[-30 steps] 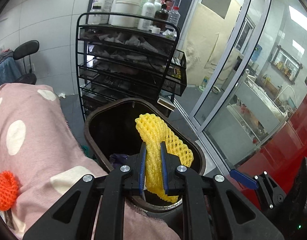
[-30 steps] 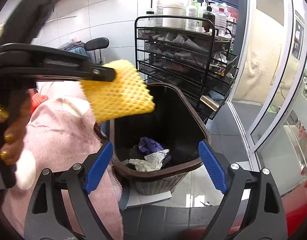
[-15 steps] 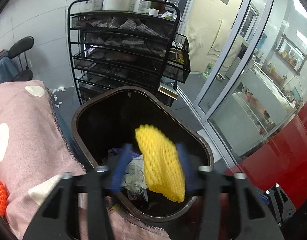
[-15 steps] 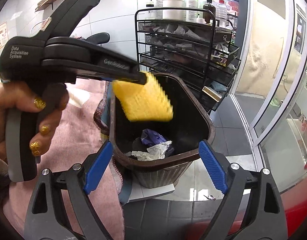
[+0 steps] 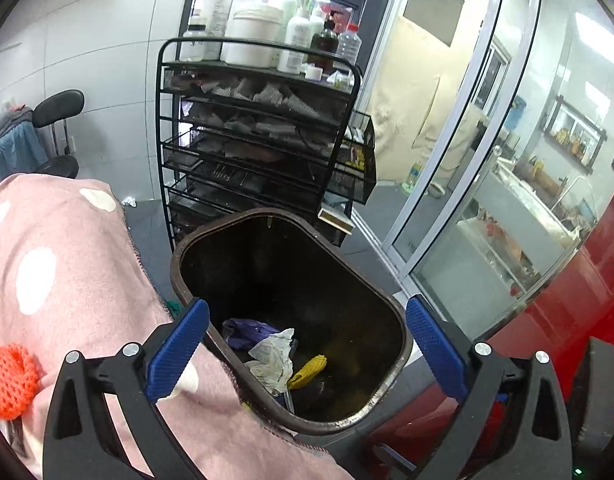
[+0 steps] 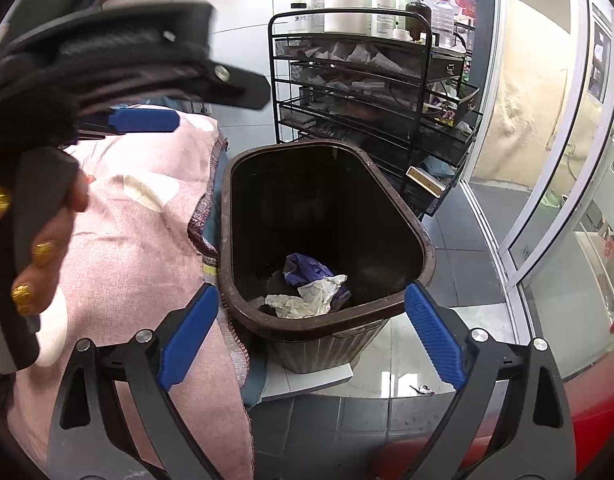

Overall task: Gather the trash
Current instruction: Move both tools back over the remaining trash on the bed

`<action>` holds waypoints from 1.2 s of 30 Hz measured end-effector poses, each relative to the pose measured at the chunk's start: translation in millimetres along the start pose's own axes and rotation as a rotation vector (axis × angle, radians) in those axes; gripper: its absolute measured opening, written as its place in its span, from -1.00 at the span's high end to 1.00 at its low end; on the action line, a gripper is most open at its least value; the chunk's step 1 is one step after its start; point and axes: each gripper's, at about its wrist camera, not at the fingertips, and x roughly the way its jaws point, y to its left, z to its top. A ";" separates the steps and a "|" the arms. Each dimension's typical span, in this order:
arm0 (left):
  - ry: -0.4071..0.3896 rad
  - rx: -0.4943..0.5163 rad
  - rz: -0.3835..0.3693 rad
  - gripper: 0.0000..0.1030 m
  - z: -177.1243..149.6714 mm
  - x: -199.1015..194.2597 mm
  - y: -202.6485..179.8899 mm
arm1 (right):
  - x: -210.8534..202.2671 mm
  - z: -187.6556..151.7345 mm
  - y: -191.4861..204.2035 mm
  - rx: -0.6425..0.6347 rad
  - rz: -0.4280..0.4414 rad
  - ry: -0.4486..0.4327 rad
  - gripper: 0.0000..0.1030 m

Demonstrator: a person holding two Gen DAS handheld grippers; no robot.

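A dark brown trash bin (image 5: 391, 384) stands on the floor beside a pink dotted cloth (image 5: 67, 264). Inside it lie a yellow foam net (image 5: 309, 368), crumpled white paper (image 5: 273, 356) and a purple scrap (image 5: 245, 330). My left gripper (image 5: 307, 350) is open and empty above the bin's near rim. My right gripper (image 6: 307, 336) is open and empty, in front of the bin (image 6: 227, 216); the paper (image 6: 307, 300) and purple scrap (image 6: 303, 270) show there, the yellow net does not. An orange foam net (image 5: 9, 380) lies on the cloth at far left.
A black wire rack (image 5: 259, 148) with bottles on top stands behind the bin. Glass sliding doors (image 5: 487, 160) are at right. A red surface (image 5: 567, 312) lies at lower right. A black chair (image 5: 55, 128) stands at far left. The hand holding the left gripper (image 6: 39, 248) fills the right view's left side.
My left gripper opened and let go of the yellow foam net, which dropped into the bin. The left gripper pulled back a little. The right gripper stayed open and nearly still.
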 end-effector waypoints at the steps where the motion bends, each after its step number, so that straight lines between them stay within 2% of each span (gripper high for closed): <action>1: -0.009 0.003 0.003 -0.90 -0.8 -4.9 0.2 | 0.0 0.3 1.1 -0.002 0.000 0.000 -0.81; 10: -0.085 0.064 0.046 -0.90 -13.3 -51.2 0.0 | -1.6 4.4 12.1 -0.017 0.013 -0.008 -0.81; 17: -0.155 0.060 0.098 -0.90 -27.7 -87.8 12.8 | -2.0 11.9 28.1 -0.044 0.031 -0.023 -0.82; 23: -0.190 0.013 0.165 -0.90 -46.2 -112.8 36.9 | -3.9 21.2 50.4 -0.080 0.073 -0.054 -0.82; 29: -0.193 -0.093 0.200 -0.90 -65.7 -132.6 68.8 | -4.6 29.9 82.1 -0.138 0.139 -0.074 -0.82; 36: -0.196 -0.184 0.294 -0.90 -99.3 -160.1 106.2 | -6.3 38.9 126.9 -0.211 0.223 -0.092 -0.82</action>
